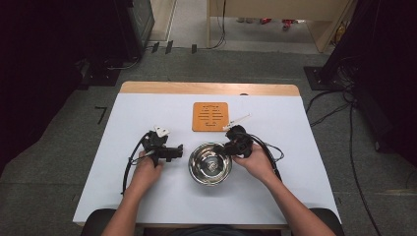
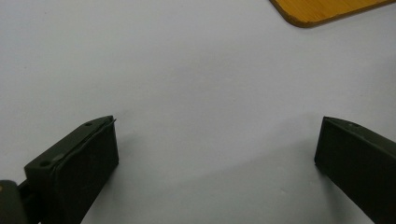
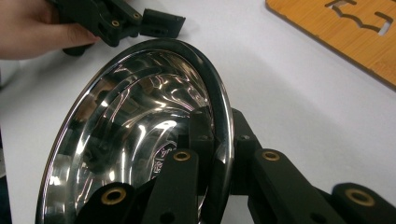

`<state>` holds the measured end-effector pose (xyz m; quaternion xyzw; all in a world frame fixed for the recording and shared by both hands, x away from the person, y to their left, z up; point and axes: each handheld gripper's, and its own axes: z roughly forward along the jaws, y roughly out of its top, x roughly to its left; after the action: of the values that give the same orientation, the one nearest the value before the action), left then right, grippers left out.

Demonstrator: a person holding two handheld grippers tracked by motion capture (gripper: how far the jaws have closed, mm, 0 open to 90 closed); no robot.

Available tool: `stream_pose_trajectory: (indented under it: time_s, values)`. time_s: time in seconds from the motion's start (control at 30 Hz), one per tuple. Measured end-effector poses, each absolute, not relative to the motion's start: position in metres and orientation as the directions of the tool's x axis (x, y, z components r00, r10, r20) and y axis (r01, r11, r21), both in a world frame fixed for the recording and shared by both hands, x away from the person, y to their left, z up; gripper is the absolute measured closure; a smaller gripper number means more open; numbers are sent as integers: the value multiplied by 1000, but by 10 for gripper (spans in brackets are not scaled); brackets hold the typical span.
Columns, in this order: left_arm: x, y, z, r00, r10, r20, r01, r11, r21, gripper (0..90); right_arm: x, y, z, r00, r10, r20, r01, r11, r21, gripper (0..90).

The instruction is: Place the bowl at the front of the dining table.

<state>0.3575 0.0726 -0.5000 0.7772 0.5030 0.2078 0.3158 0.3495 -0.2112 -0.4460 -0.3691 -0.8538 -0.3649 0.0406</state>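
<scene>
Right gripper (image 3: 219, 140) pinches steel bowl (image 3: 130, 135) rim

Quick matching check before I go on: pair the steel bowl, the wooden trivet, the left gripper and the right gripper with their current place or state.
1. steel bowl
2. wooden trivet
3. left gripper
4. right gripper

a. open, nothing between its jaws
b. flat on the table, beyond the bowl
c. clamped on the bowl's rim
d. between the two hands

Pairs: 1-d, 2-b, 3-a, 4-c

Bowl (image 1: 210, 163) on table (image 1: 147, 196), between left tool (image 1: 179, 150) and right tool (image 1: 227, 147), board (image 1: 210, 116) behind.
</scene>
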Motion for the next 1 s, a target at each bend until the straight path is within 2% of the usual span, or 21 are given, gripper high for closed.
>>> stream_pose_trajectory:
  time_s: [0.6, 0.73, 1.0]
  values:
    - [358, 73, -500, 407, 913, 5, 650, -294, 701, 0, 365, -217, -443, -696, 620, 361, 685, 423, 594, 844]
    - [358, 72, -500, 407, 913, 4, 651, -293, 701, 0, 369, -219, -444, -688, 608, 396, 698, 405, 590, 844]
    - [358, 73, -500, 409, 913, 7, 651, -297, 699, 0, 379, -222, -437, -685, 620, 382, 693, 392, 605, 844]
